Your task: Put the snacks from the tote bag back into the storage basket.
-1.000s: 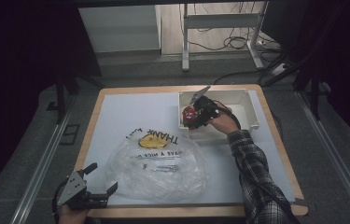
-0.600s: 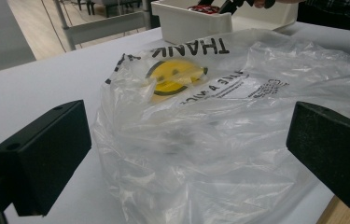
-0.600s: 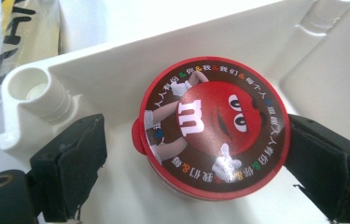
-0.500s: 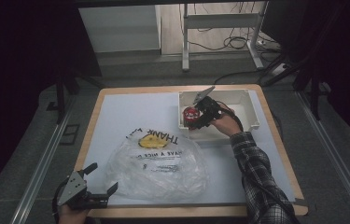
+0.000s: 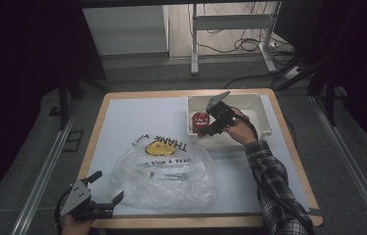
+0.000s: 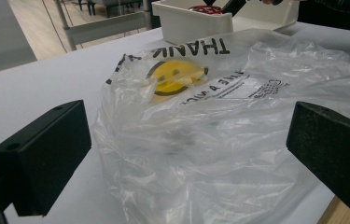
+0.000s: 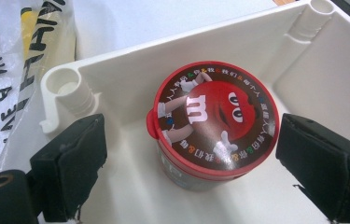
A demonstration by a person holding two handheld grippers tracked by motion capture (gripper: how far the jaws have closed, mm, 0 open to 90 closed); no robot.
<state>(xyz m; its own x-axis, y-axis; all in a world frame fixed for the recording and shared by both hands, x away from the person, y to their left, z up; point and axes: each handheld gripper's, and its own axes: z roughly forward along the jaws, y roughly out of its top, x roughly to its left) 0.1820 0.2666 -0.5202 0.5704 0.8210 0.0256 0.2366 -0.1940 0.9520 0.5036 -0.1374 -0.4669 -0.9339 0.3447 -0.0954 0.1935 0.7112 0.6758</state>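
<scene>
At the near edge of the table (image 5: 122, 117), just in front of the plastic bag (image 5: 166, 174), the left gripper (image 5: 103, 187) rests with its jaws spread wide and nothing between them. The clear bag, printed with a yellow smiley and black lettering, lies crumpled flat on the white surface. Beyond the bag, touching its far edge, stands the white bin (image 5: 264, 120). Inside the bin's corner nearest the bag sits the candy tub (image 7: 212, 123), upright with its red lid on. The right gripper (image 7: 189, 163) reaches down into the bin, jaws apart on either side of the tub without touching it.
</scene>
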